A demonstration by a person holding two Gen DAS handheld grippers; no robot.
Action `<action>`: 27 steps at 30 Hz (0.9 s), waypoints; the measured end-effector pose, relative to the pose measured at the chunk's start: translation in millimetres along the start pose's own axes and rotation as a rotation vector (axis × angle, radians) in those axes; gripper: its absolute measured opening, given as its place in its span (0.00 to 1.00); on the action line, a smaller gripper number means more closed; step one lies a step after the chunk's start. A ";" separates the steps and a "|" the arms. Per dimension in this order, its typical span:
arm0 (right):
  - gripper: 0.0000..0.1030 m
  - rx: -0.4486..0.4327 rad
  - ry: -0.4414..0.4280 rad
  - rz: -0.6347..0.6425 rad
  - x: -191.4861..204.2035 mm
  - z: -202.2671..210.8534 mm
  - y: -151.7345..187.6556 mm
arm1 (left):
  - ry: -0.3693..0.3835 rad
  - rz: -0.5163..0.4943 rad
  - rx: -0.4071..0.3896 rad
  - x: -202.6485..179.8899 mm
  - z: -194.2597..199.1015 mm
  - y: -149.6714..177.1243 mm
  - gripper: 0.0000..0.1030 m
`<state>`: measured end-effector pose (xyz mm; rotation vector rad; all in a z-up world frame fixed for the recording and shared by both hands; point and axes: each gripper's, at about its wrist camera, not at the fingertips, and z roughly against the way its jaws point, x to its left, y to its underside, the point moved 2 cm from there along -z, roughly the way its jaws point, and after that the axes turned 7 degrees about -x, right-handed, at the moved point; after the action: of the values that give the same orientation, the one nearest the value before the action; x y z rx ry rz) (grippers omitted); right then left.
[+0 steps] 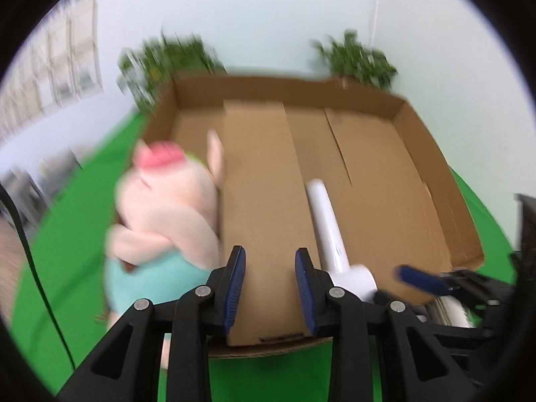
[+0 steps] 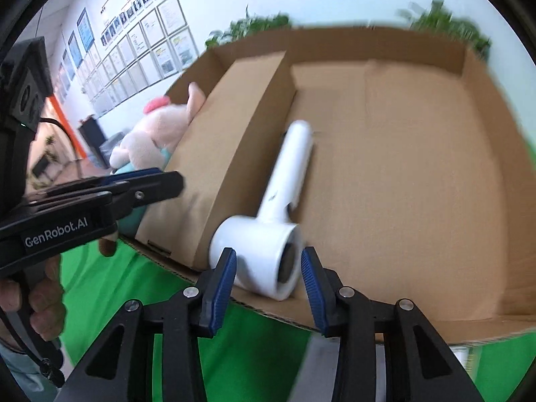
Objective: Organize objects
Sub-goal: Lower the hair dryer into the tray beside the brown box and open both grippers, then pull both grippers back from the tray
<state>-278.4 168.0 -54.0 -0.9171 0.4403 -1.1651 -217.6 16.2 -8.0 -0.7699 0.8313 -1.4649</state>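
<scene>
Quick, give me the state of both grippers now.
Left gripper: open, holding nothing, above the brown cardboard box.
Right gripper: open around the white plastic hair dryer, not clamped.

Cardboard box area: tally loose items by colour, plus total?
White: 1, hair dryer in the cardboard box
Pink: 1, plush pig at the box's left wall
Total: 2

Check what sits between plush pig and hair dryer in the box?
A raised cardboard insert separates the plush pig from the white hair dryer; clearest in right wrist view.
</scene>
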 end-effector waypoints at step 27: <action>1.00 -0.151 0.312 0.046 -14.9 103.5 67.2 | -0.197 -0.053 -0.210 -50.9 73.2 36.4 0.89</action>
<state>-169.8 228.3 -50.3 -0.8512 0.8066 -1.2493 -133.4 62.4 -0.3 -1.0830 0.8264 -1.3360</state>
